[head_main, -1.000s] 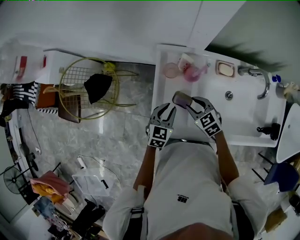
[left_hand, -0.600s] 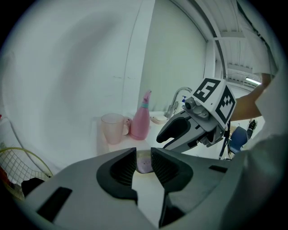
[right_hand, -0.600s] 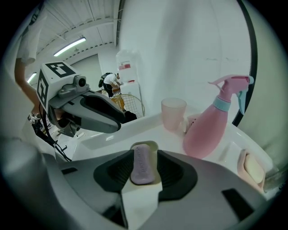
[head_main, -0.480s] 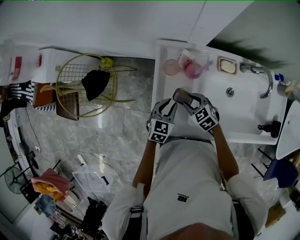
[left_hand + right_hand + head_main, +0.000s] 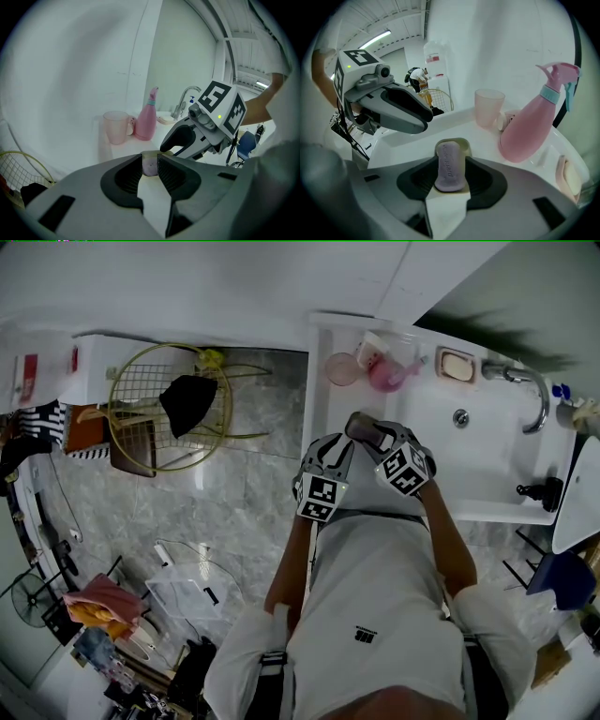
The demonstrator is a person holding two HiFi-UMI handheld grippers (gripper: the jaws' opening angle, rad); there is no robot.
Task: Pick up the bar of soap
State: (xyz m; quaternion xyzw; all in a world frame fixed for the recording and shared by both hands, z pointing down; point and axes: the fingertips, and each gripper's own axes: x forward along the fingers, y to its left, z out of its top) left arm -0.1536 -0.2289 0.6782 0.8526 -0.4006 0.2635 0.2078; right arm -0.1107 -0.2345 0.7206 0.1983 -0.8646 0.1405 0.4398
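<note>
Bar of soap — purple, standing on edge, being clamped between the jaws of the right hand-held gripper and hanging clear above the left rim of the sink. Barely shifting over the last second: staying in the same grip, drawing only slightly nearer the body. Left hand-held gripper hovering just beside — jaws standing a narrow slit apart, gripping nothing, soap showing beyond the slit. Pink spray bottle and cup standing on the back ledge. Judging the pick-up as good as finished, needing only a steady hold.
</note>
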